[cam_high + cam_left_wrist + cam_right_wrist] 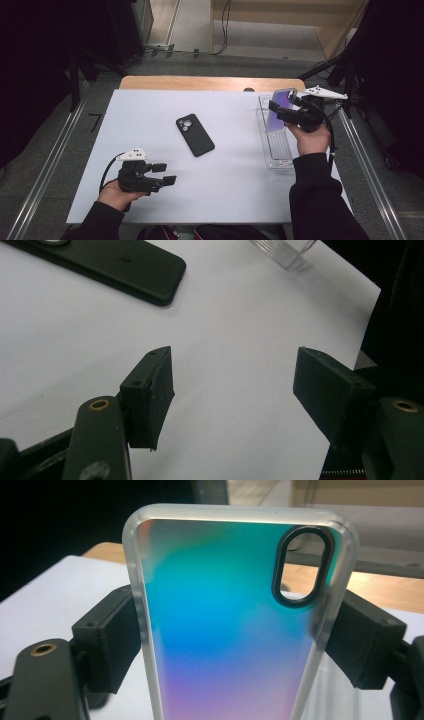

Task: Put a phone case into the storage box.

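A black phone (195, 135) lies camera side up on the white table top (150, 110), near its middle; its lower end shows in the left gripper view (125, 267). My right gripper (281, 111) is shut on an iridescent phone case (280, 107) and holds it upright above a clear plastic tray (278, 150) at the table's right. In the right gripper view the case (225, 630) stands between both pads, clear-rimmed, with an oval camera cutout. My left gripper (165, 174) hovers low at the front left, open, with bare table between its pads (155, 395).
The clear tray's corner (285, 252) shows at the top of the left gripper view. A wooden board (210, 82) runs along the table's far edge. Metal rails (370, 165) flank the table on both sides. Cables lie on the floor beyond.
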{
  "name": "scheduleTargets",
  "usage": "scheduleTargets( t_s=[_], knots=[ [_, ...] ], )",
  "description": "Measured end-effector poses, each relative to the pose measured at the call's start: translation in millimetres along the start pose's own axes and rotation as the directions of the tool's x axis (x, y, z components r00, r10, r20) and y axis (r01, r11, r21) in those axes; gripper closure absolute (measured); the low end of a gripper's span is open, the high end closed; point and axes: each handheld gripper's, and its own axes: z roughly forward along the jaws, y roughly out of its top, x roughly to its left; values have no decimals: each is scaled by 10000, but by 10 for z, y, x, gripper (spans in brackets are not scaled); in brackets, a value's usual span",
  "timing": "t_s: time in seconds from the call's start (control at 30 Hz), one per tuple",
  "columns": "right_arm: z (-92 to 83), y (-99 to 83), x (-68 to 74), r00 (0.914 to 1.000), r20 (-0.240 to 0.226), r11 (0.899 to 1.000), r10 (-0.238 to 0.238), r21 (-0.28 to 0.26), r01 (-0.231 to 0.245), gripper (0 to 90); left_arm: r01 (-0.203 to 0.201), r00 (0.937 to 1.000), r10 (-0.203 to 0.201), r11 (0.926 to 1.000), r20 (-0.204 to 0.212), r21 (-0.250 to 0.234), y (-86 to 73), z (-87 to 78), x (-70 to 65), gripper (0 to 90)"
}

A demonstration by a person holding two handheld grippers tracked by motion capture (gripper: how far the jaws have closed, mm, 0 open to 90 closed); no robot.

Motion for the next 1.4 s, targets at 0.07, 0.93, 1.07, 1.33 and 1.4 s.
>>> scheduleTargets(
  t_s=[0.07,0.93,1.07,1.33,1.4],
  knots=[
    [40,24,-34,9997,223,9999,105,-22,-105,148,22,10000,-22,10000,-23,0,-2,-4,3,325],
    [919,155,-392,9730,2301,9998,197,-74,-185,146,-62,9999,62,10000,97,32,21,32,-6,326],
    [1050,94,-428,9715,2326,9989,458,-35,-462,145,-54,9999,54,10000,140,9,24,38,-7,326],
    [1280,-37,-526,9667,2479,9971,638,244,-720,141,-63,9998,63,10000,198,14,27,49,-7,326],
    [1318,-54,-528,9664,2549,9984,342,341,-443,141,-66,9998,66,10000,179,19,28,51,-4,326]
  ],
)
